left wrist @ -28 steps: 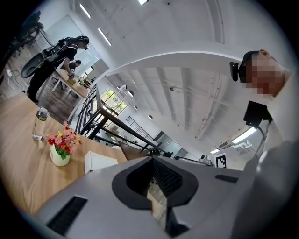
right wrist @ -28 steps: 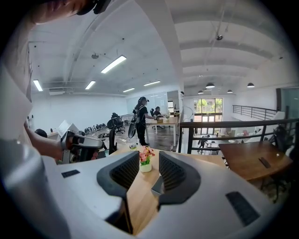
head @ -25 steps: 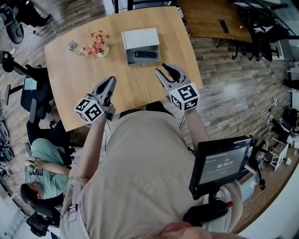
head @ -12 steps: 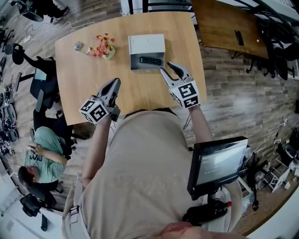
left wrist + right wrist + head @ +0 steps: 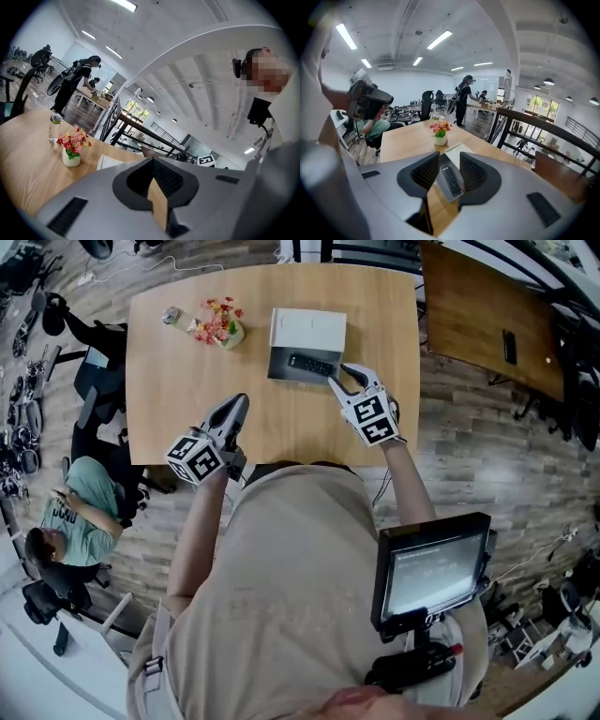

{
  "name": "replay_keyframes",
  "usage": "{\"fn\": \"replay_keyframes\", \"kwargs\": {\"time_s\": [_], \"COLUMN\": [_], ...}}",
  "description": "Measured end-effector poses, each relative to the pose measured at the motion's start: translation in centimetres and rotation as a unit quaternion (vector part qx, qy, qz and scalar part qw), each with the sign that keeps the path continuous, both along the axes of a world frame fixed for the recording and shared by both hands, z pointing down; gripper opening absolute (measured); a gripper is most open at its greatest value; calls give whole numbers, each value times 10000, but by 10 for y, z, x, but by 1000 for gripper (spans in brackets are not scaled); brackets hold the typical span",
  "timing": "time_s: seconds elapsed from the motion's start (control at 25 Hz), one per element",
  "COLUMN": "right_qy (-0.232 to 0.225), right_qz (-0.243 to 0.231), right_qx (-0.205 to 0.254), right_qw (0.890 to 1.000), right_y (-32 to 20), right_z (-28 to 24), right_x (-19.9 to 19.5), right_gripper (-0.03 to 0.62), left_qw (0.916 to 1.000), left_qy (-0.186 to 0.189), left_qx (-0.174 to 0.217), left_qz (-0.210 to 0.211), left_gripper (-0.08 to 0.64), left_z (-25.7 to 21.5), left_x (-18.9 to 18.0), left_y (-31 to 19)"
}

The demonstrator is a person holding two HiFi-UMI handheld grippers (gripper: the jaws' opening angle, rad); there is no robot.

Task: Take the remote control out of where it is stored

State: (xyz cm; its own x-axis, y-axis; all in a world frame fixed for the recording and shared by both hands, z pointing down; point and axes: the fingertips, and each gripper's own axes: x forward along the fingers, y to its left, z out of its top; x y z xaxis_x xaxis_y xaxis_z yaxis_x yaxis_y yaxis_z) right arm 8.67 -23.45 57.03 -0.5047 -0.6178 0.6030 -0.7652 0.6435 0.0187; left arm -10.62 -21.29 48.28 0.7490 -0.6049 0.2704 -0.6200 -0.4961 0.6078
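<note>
A black remote control [image 5: 311,364] [image 5: 451,181] lies in the grey tray of an open storage box [image 5: 281,369], whose white lid [image 5: 309,330] is folded back behind it. The box stands at the far middle of the wooden table [image 5: 178,381]. My right gripper [image 5: 346,381] [image 5: 449,160] hovers at the box's near right corner, just short of the remote; its jaws stand a little apart with nothing between them. My left gripper [image 5: 232,414] [image 5: 153,187] hangs over the table's near edge, well left of the box, jaws together and empty.
A small vase of flowers [image 5: 225,326] [image 5: 71,150] and a clear bottle [image 5: 172,315] [image 5: 55,127] stand at the table's far left. A person sits on a chair [image 5: 70,512] left of the table. A darker table [image 5: 487,324] lies to the right, a screen [image 5: 431,573] by my right hip.
My right gripper has moved forward from the table's near edge up to the box's near right corner. The left gripper has stayed about where it was.
</note>
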Motion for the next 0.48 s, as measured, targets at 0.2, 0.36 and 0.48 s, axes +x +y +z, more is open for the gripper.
{"fn": "replay_keyframes", "kwargs": {"time_s": [0.2,0.36,0.48], "right_qy": [561,652,711], "right_qz": [-631,-1108,-1387], "right_qx": [-319,-733,-1047], "right_qw": [9959,9890,9822], "right_y": [-15,-27,-35], "right_z": [51,99,137], "right_x": [2,-8,-22], "right_gripper": [137,138,171], "left_qw": [9995,9987,9979], "left_qy": [-188,-296,-383], "left_qx": [7,-39,-96], "left_qz": [-271,-420,-506], "left_gripper": [5,5,5], "left_z": [-1,7,12], "left_x": [9,15,15], "left_y": [0,2,5]}}
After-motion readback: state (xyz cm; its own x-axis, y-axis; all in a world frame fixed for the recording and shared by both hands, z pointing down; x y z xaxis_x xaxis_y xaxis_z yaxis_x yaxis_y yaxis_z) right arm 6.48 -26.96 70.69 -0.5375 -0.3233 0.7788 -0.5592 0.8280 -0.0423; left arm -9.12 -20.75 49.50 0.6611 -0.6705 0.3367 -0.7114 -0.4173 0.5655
